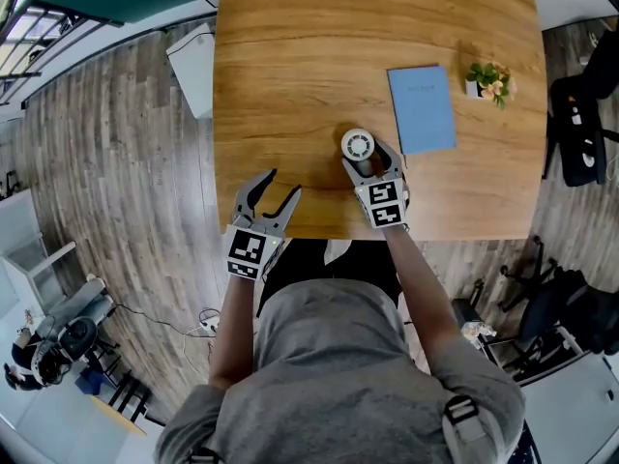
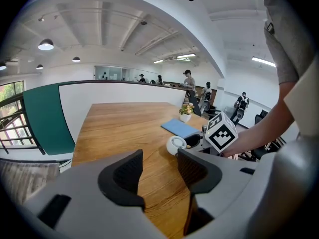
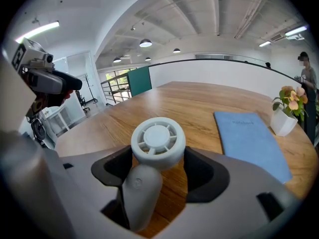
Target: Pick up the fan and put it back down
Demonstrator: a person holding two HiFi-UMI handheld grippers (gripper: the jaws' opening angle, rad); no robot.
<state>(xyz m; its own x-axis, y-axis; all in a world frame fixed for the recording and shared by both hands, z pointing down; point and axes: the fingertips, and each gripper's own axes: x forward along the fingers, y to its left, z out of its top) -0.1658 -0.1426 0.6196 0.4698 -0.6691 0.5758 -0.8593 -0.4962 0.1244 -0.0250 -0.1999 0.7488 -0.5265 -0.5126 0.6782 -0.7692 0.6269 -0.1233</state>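
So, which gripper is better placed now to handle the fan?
The right gripper: the fan sits between its fingers, which seem to press on its round head. The left gripper is open and empty, near the table edge, apart from the fan.

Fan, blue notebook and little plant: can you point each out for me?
Fan (image 3: 158,138): right gripper view, on the hub of its round head.
Notebook (image 1: 422,109): head view, middle of its blue cover.
Plant (image 1: 488,78): head view, on its leaves and flowers.
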